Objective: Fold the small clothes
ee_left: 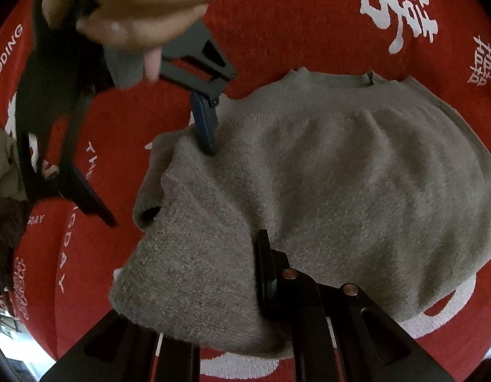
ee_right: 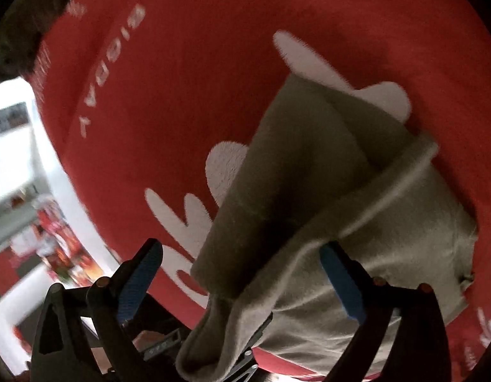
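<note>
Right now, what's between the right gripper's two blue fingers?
A fold of the grey sweater sits between the open jaws of the right gripper, on the red cloth. The right wrist view shows it.

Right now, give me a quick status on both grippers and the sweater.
Left gripper shut on sweater fold. Right gripper open, one of its fingers pressing the sweater. Sweater partly folded on red blanket. Nothing blocking.
</note>
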`<move>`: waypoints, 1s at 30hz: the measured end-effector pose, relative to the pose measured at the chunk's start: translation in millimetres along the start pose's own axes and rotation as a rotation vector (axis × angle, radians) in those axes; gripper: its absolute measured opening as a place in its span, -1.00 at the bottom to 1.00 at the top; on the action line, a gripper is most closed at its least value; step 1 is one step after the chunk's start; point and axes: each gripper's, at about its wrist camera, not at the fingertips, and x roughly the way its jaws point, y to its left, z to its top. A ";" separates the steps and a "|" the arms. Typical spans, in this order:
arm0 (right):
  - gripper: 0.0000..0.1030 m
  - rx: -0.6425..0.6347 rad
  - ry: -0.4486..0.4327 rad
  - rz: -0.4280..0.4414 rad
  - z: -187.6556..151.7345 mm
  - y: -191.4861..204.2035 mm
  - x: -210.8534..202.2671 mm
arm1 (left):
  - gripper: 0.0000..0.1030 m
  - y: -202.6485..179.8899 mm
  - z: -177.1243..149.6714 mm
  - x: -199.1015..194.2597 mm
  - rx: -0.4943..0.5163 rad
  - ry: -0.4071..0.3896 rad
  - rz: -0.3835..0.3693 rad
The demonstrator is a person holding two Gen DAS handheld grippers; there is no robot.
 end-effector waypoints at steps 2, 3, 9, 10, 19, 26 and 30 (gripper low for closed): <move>0.89 -0.017 0.042 -0.068 4.9 5.5 11.9 | -0.74 -1.2 -1.8 0.4 0.015 -0.003 0.006; 0.79 -0.024 0.050 -0.092 4.8 5.9 15.5 | -0.74 -1.9 -2.6 -0.2 0.022 -0.004 0.009; -0.70 0.009 -0.136 -0.001 -26.1 -26.8 -23.5 | -0.74 -3.4 1.2 -16.9 0.047 -0.039 -0.005; -0.70 0.021 -0.166 0.034 -34.3 -33.1 -29.9 | -0.74 -4.4 3.7 -22.8 0.051 -0.047 -0.013; -0.70 0.135 -0.520 0.434 -149.8 -100.4 -100.6 | -0.74 -39.9 33.6 -95.5 0.172 -0.167 -0.062; -0.70 0.234 -0.820 0.567 -271.7 -172.0 -121.2 | -0.74 -123.0 57.6 -126.3 0.348 -0.250 -0.143; -0.70 0.336 -0.919 0.599 -336.7 -218.3 -97.6 | -0.74 -175.8 56.9 -122.5 0.446 -0.248 -0.199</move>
